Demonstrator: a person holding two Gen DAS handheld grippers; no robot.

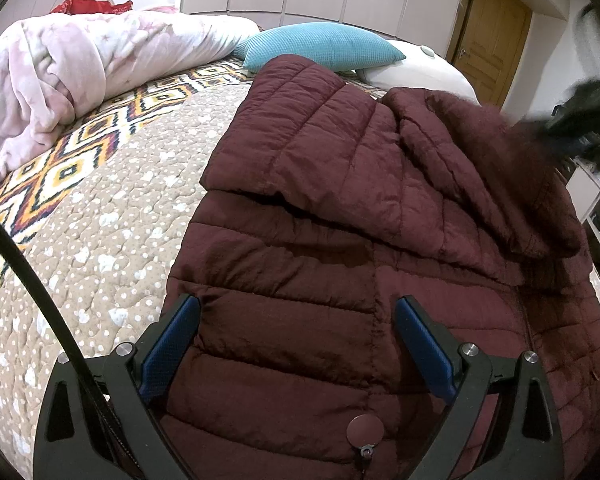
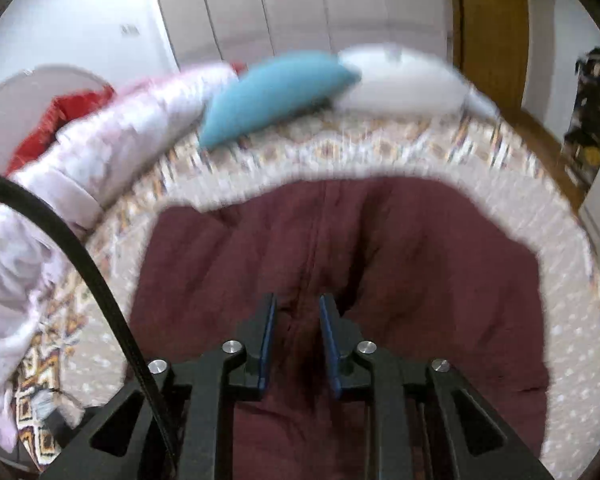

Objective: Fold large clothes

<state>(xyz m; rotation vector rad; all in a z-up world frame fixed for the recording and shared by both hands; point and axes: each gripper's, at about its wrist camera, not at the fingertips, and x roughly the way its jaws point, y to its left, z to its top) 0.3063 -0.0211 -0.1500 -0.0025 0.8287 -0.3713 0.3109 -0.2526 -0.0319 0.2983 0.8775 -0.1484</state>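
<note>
Folding a maroon puffer jacket (image 1: 320, 240) on a bed, I hold my left gripper (image 1: 298, 344) low in the left wrist view, its blue-padded fingers (image 1: 168, 344) spread wide and released, straddling the quilted body panels with nothing gripped. In the right wrist view my right gripper (image 2: 298, 340) sits at bottom centre, its fingers (image 2: 268, 344) parted only narrowly over the jacket's centre seam; the pads look clear of the cloth, so I read it as holding nothing, though motion blur leaves that a judgement.

The jacket lies across the patterned bedspread (image 1: 112, 200), one sleeve already laid over the chest toward the upper middle of the left wrist view, and a darker fur-trimmed hood or collar bunched at upper right. For a clean next fold, I judge I should take the hem or side edge at two points, pinching through the full padded thickness, and lift evenly so the slick filling does not slide and skew.

Bare bedspread to the left of the jacket gives room for moving. Farther up, a pink blanket (image 1: 60, 76) crowds the upper left, while a teal pillow (image 1: 320, 50) and white pillow (image 1: 416, 70) lie just beyond the jacket's far edge. On the right, the bed's edge drops away near the jacket.
</note>
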